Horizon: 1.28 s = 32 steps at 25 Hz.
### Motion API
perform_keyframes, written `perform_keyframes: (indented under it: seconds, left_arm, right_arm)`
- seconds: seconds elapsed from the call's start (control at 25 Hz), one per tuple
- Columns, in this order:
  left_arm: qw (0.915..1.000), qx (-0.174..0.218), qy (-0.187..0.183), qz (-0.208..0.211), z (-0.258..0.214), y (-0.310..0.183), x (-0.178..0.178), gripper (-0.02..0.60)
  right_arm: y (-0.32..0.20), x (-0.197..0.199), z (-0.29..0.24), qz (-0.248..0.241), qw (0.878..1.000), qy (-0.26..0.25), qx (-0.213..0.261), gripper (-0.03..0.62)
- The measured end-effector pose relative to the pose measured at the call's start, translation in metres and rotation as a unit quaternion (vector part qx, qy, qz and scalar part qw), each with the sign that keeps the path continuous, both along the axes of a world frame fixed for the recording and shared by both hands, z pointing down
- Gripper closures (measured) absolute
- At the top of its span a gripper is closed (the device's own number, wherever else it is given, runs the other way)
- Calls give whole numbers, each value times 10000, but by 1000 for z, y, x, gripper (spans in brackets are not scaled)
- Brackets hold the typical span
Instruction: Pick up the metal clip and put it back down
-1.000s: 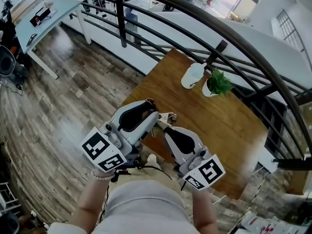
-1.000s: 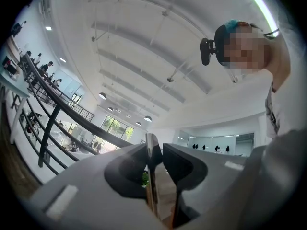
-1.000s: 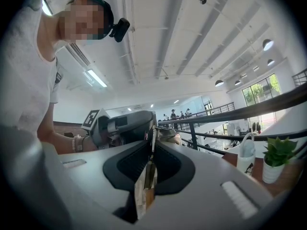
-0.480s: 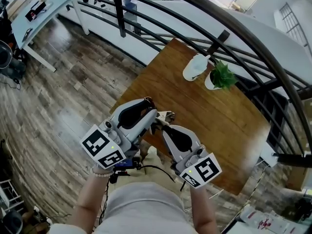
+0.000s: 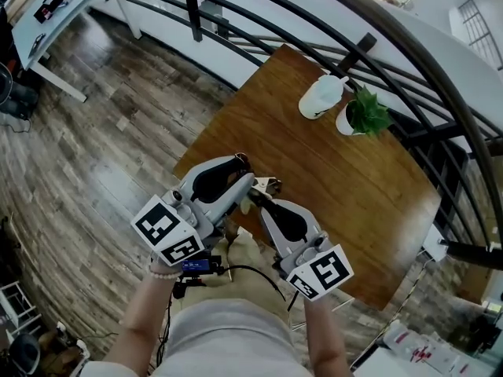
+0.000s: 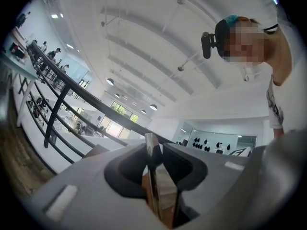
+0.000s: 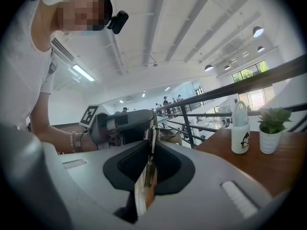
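Note:
A small shiny metal clip [image 5: 266,184] hangs in the air above the near left corner of the wooden table [image 5: 354,187]. Both grippers meet at it. My left gripper [image 5: 250,187] comes in from the left, and in the left gripper view its jaws are shut on a thin metal leaf of the clip [image 6: 151,150]. My right gripper [image 5: 258,201] comes in from below. In the right gripper view its jaws pinch another metal strip of the clip [image 7: 150,128], with the left gripper [image 7: 122,124] just behind it.
A white jug [image 5: 321,96] and a small potted plant [image 5: 363,115] stand at the table's far edge, and both show in the right gripper view as jug [image 7: 239,131] and plant [image 7: 272,128]. A black railing [image 5: 236,38] runs behind the table. Wood floor lies to the left.
Both grippers, still together on the clip, have sunk a little toward the table corner. Neither grip has changed.

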State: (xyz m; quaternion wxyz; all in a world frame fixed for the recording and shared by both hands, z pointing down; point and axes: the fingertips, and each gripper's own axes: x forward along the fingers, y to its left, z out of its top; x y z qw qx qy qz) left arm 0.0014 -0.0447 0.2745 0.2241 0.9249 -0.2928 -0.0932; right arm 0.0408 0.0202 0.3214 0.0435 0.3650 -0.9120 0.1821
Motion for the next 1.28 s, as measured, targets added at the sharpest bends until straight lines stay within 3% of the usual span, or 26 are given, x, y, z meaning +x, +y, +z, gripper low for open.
perform_keyframes:
  seconds: [0.44,1.28]
  left_arm:
    - [9982,-573,-146,68,56,-12,10,479]
    - [9922,-1175,-402,43,143,-28,8,476]
  right_arm:
    - [-7,9,45,89,9985,179,-517,546]
    - [-20,6,121,143,9918,416,-1203,554]
